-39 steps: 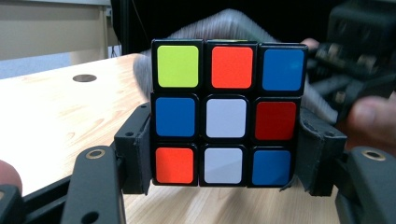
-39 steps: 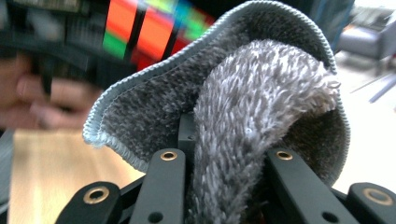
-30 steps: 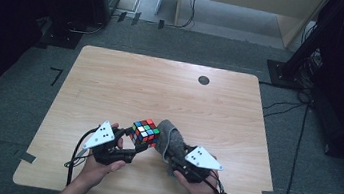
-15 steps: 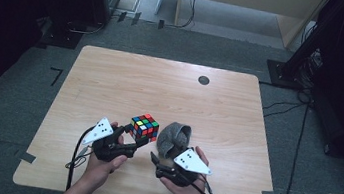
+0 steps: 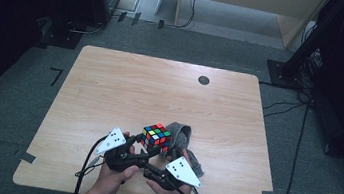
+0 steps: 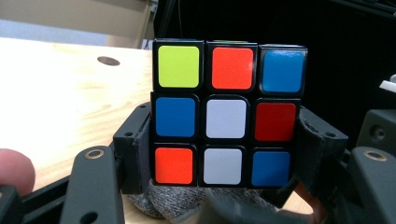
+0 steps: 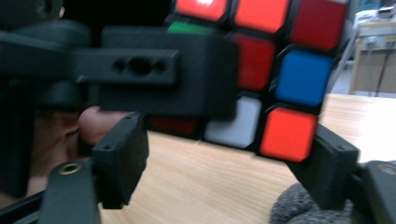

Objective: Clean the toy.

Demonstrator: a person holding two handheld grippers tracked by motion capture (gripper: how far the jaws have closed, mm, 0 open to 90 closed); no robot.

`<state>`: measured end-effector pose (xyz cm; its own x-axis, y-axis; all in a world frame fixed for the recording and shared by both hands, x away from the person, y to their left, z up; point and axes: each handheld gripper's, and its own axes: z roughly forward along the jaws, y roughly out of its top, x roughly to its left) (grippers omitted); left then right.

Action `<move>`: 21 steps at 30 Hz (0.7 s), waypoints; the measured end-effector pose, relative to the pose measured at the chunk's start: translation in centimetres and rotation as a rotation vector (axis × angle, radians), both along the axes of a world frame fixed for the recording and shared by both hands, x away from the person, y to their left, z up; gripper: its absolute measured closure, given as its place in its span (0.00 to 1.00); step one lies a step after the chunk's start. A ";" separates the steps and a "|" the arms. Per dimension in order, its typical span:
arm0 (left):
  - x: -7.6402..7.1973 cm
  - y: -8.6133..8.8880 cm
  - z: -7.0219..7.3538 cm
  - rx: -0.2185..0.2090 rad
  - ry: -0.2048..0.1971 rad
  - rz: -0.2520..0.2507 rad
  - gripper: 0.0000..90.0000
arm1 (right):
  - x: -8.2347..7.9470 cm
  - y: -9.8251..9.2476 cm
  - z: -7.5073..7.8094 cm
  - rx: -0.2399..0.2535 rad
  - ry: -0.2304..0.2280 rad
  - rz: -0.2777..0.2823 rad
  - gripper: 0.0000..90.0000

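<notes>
A: Start at the left gripper point(image 6: 224, 186). What has it got?

B: Its jaws are clamped on the colour cube point(image 6: 227, 112), one pad on each side of the lower two rows. In the left gripper view the face turned to the camera reads yellow-green, orange, blue across the top, then blue, white, red, then orange, white, blue.

A: And the right gripper point(image 7: 224, 158)?

B: Its jaws have just been closing a little, and they stand apart under the cube's lower edge. One pad sits at the cube's corner; I cannot tell whether it touches. The other pad is clear of the cube, near a fingertip.

A: Where is the cube in the room?

B: In the high view it is held above the near middle of the wooden table point(image 5: 125, 91), between the two hands, with a grey cloth point(image 5: 181, 137) just beside and behind it.

A: What is hard to make out?

B: The right gripper view is blurred, and the left gripper's dark jaw crosses it, hiding part of the cube. The cloth is cut off at the bottom of both gripper views. The surroundings are too dark to read.

A: Any writing?

B: None readable; only a small dark round spot point(image 5: 204, 80) on the far part of the table
</notes>
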<state>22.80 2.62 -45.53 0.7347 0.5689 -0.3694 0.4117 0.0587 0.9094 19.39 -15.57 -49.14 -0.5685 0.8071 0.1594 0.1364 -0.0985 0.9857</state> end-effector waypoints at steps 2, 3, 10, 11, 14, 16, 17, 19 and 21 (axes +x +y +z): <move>0.0 -0.2 -0.3 -0.010 0.021 -0.004 0.37 | 0.1 -0.1 0.0 0.018 -0.006 -0.009 0.30; -0.1 -0.3 -0.4 -0.009 0.022 -0.004 0.37 | 0.1 -0.1 -0.1 0.019 -0.004 -0.016 0.30; 0.0 -0.4 -0.5 -0.024 0.039 -0.023 0.36 | 0.2 -0.5 -0.4 0.013 -0.008 -0.023 0.36; 0.0 -0.3 -0.4 -0.027 0.039 -0.028 0.35 | 0.1 -0.5 -0.5 0.007 -0.013 -0.018 0.38; 0.3 -0.1 -0.2 -0.029 0.040 -0.031 0.33 | 0.0 -0.3 -0.7 -0.015 -0.021 0.005 0.38; 0.5 0.3 -0.1 -0.036 0.041 -0.030 0.31 | 0.0 -0.2 -0.8 -0.028 -0.023 0.023 0.38; 0.5 0.4 0.0 -0.038 0.043 -0.029 0.31 | 0.0 -0.1 -0.9 -0.035 -0.023 0.028 0.38; 0.7 0.6 0.0 -0.032 0.049 -0.042 0.30 | -0.1 0.0 -0.9 -0.055 -0.028 0.030 0.38; 0.7 0.6 0.0 -0.034 0.051 -0.049 0.30 | -0.1 -0.1 -0.9 -0.086 -0.046 0.023 0.38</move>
